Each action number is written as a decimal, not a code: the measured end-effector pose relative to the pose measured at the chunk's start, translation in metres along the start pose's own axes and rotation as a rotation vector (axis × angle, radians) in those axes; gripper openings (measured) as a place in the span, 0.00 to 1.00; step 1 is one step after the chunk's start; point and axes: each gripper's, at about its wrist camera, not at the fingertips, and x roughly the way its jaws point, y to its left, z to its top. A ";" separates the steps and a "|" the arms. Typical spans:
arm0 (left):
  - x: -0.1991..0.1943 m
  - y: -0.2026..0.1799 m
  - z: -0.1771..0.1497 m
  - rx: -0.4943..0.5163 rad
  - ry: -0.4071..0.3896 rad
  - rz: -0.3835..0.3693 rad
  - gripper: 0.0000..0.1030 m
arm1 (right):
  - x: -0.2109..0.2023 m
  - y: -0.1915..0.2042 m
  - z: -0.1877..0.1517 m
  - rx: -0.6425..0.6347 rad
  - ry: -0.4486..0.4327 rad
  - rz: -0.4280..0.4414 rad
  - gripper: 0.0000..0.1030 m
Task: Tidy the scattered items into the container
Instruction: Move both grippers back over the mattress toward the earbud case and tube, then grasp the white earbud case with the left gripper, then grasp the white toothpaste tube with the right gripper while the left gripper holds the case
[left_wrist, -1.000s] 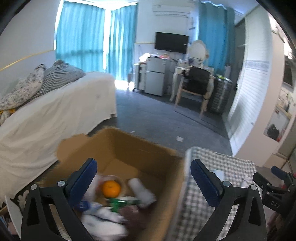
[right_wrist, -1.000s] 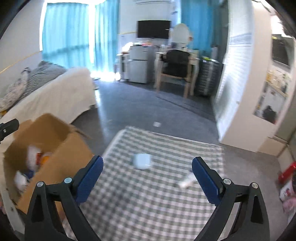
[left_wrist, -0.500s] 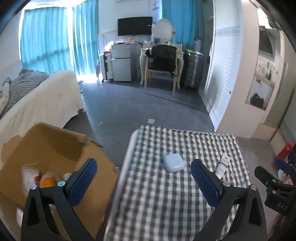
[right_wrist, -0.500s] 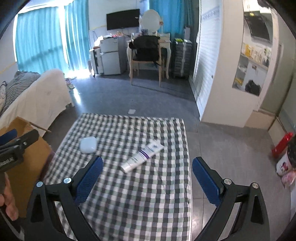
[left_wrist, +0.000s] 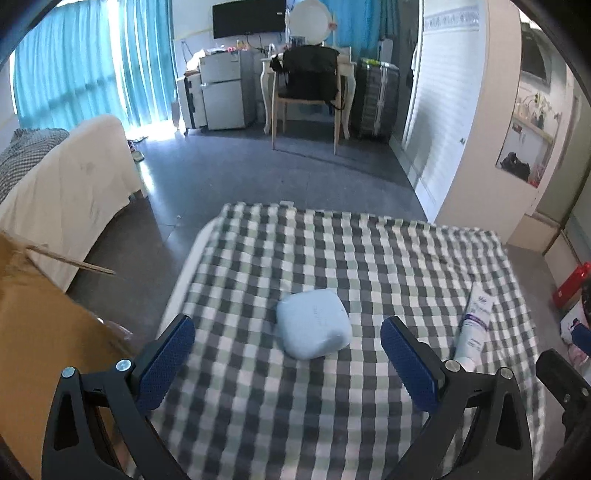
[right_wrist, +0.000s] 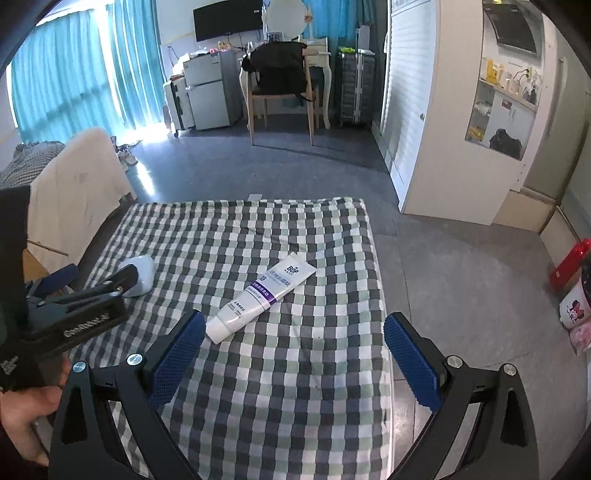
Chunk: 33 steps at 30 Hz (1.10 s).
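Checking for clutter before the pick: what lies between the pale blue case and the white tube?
Only bare checked cloth separates the pale blue case from the white tube, clearest in the right wrist view.

A checked cloth (left_wrist: 332, 406) carries a pale-blue case (left_wrist: 313, 328) and a white tube (right_wrist: 260, 291).

Checked cloth (left_wrist: 332, 251): woven fabric, matt, slightly rumpled, covering the surface.
Pale blue case (left_wrist: 313, 328): smooth plastic, soft sheen.
Tube (right_wrist: 260, 295): glossy white plastic, printed purple band.
Cardboard box (left_wrist: 44, 332): matt brown card, torn rough edge.
Left tool (left_wrist: 286, 354): matt black plastic, blue dimpled pads (left_wrist: 166, 358).
Floor (right_wrist: 461, 266): grey, smooth, dull.
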 end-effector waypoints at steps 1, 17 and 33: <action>0.003 -0.002 0.000 0.009 0.000 0.006 1.00 | 0.003 0.000 0.000 0.002 0.000 -0.001 0.95; 0.030 -0.002 -0.010 0.028 0.060 -0.036 0.52 | 0.028 0.018 -0.002 -0.011 0.028 -0.002 0.95; -0.012 0.034 -0.003 -0.031 0.017 -0.049 0.52 | 0.058 0.056 -0.004 0.000 0.098 -0.043 0.95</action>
